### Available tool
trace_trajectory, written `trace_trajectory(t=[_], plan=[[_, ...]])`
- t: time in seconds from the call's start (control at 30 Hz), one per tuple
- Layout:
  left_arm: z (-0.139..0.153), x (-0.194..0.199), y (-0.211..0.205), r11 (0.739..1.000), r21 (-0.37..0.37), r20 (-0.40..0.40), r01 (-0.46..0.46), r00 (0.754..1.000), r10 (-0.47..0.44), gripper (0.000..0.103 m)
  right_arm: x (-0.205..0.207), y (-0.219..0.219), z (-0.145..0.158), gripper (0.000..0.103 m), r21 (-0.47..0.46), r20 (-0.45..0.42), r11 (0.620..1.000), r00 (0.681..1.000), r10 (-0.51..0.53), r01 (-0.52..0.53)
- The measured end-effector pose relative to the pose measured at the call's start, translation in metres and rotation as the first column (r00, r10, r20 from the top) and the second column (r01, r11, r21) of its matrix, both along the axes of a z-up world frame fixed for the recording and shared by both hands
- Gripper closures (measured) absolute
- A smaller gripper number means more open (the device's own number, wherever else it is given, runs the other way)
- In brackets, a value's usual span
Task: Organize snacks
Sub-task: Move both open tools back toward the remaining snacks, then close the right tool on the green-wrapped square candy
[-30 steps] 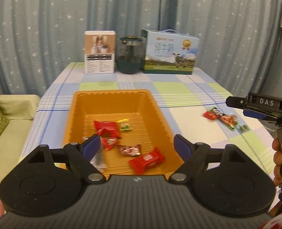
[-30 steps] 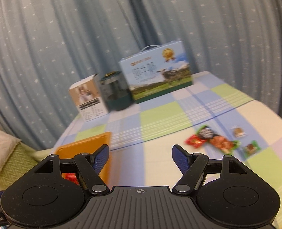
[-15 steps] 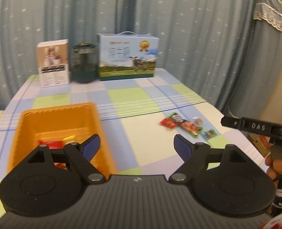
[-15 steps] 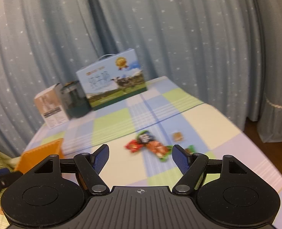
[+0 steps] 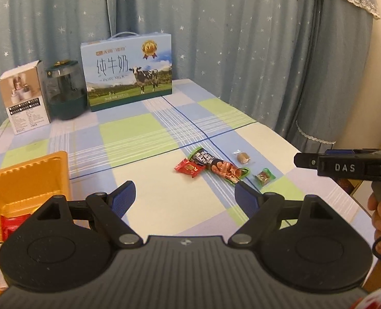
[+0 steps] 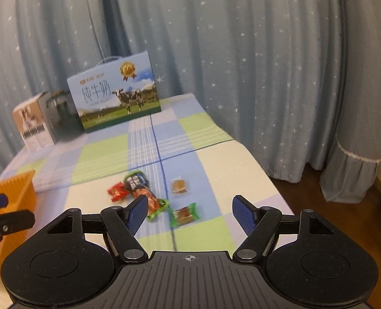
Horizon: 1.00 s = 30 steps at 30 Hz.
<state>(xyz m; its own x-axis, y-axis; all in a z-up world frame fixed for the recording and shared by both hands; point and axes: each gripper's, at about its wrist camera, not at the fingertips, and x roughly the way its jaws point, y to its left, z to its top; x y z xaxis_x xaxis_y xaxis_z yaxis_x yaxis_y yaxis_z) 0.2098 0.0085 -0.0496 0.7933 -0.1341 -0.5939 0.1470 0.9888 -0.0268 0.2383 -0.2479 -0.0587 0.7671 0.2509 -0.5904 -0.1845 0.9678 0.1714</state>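
Four wrapped snacks [image 6: 152,195] lie on the bench [image 6: 231,159] ahead of both wide-open, empty tongs, left tongs [image 5: 184,197] and right tongs [image 6: 190,212]; orange tray [image 5: 28,177] holds red packets [image 5: 11,225].

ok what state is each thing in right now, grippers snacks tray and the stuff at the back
left gripper: open, empty
right gripper: open, empty
orange tray: holds red packets
red candy: loose on table
long snack bar: lying flat
brown candy: loose
green-wrapped candy: loose
milk carton: upright, closed
dark jar: lid on
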Motion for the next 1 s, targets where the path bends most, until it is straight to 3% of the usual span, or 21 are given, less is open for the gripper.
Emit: trace_trajectory(t=[0.37,0.47,0.63,0.9,1.0], plan=[[-0.053,0.034,-0.013,0.999,0.02,-0.012,-0.043,0.999,0.043,0.021,0.04,0.018,-0.042,0.032,-0.078,-0.039,0.99,0.992,0.117,-0.12],[-0.064,0.04,-0.009,0.999,0.008,-0.033,-0.053,0.998,0.053,0.021,0.051,0.023,-0.055,0.041,-0.103,-0.056,0.984,0.989,0.138,-0.143],[-0.072,0.046,-0.003,0.997,-0.008,-0.052,-0.075,0.996,0.075,0.021,0.062,0.032,-0.073,0.048,-0.125,-0.08,0.978,0.984,0.16,-0.169],[-0.07,0.049,-0.007,0.998,-0.028,-0.053,-0.057,0.997,0.055,0.021,0.069,0.036,-0.083,0.059,-0.148,-0.097,0.975,0.983,0.153,-0.167],[-0.071,0.05,-0.007,0.997,-0.041,-0.061,-0.059,0.996,0.057,0.021,0.069,0.035,-0.082,0.068,-0.15,-0.096,0.976,0.985,0.146,-0.159]])
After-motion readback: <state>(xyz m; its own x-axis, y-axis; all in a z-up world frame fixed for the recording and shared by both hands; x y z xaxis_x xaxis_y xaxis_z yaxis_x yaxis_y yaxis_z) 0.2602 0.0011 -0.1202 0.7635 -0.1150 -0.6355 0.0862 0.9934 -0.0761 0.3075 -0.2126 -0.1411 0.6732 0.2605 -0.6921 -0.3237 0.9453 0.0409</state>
